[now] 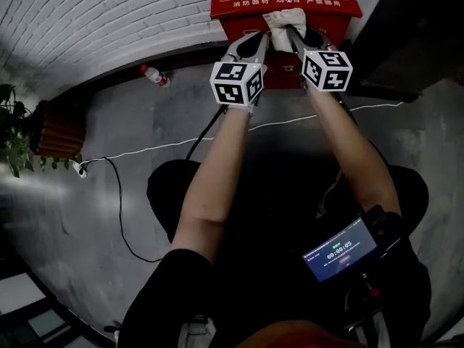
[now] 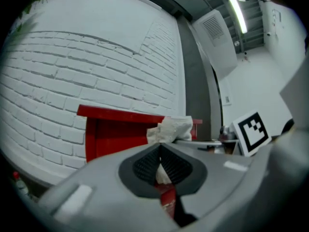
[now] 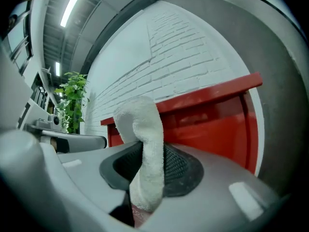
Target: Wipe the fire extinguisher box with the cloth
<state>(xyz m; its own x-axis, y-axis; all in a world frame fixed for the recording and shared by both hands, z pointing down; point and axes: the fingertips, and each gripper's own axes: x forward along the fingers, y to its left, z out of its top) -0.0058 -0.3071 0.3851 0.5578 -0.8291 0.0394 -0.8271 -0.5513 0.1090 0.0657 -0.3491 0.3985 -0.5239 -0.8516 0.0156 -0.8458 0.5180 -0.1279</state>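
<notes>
**Q:** What is showing nearest the camera?
**A:** A device with a lit screen is sitting at the person's waist. Both forearms are reaching forward over the grey floor.

**Q:** How is each claw standing?
**A:** The right claw is clamping down on the cloth. A thick white fold is passing between its ribbed pads and looping up over the tips. The left claw is lying just beside it, with its jaws drawn together at the tips. A sliver of white is showing in the narrow gap behind those tips, and whether that is cloth being nipped cannot be told.

**Q:** Where is the cloth lying?
**A:** It is resting bunched against the top front edge of the fire extinguisher box, near the middle of the lid.

**Q:** And the box itself?
**A:** The red box is standing on the floor against the white brick wall. A strip of pictograms is running along its lid, and its contents are hidden.

**Q:** What is lying farther out?
**A:** A plastic bottle is lying at the foot of the wall, left of the box. A slatted planter is holding a leafy plant well apart at far left.
</notes>
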